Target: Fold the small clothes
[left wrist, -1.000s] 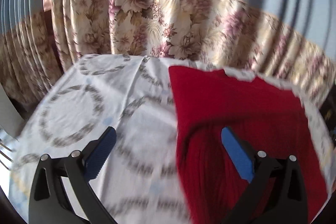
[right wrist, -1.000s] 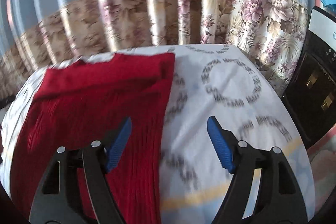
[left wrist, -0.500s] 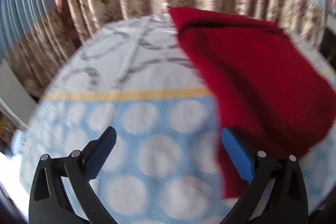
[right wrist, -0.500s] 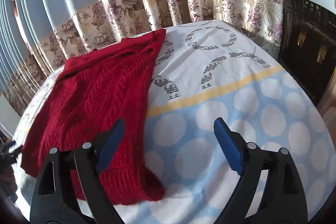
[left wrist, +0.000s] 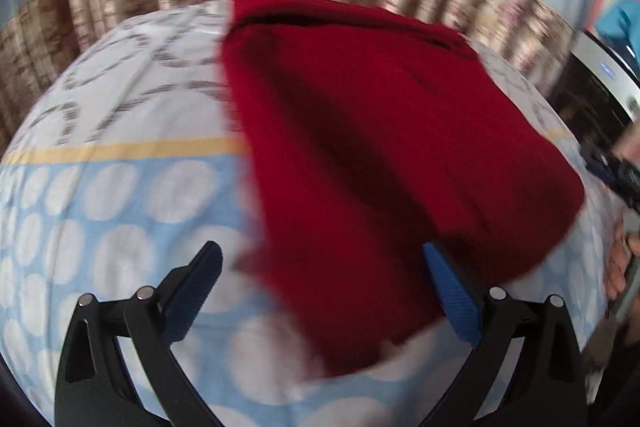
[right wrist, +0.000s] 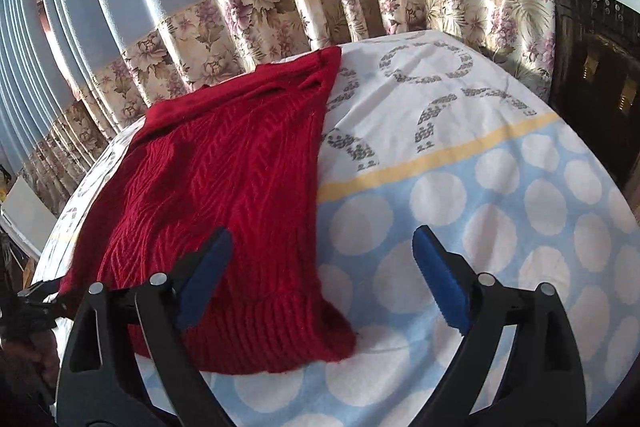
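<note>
A red cable-knit sweater (left wrist: 380,147) (right wrist: 224,179) lies flat on the dotted sheet (left wrist: 100,207) (right wrist: 500,207), neck toward the curtain. My left gripper (left wrist: 320,255) hovers over the sweater's near hem. Its jaws are closing, with red knit below and between them and the pads (left wrist: 452,299) not pressing it. My right gripper (right wrist: 322,235) hangs over the sweater's right edge above the near hem corner. Its jaws are opening and the pads (right wrist: 204,275) grip nothing. Each gripper shows at the edge of the other's view: the right gripper (left wrist: 616,171) and the left gripper (right wrist: 32,303).
A blue curtain with a floral border (right wrist: 280,7) hangs behind the table. A dark appliance with a white top (right wrist: 592,47) stands at the right. A hand (left wrist: 618,267) shows at the right edge of the left wrist view.
Both grippers drew back from the sweater's far end toward its near hem and tilted down. The left one then swung over the hem, and the right jaws spread wider.
</note>
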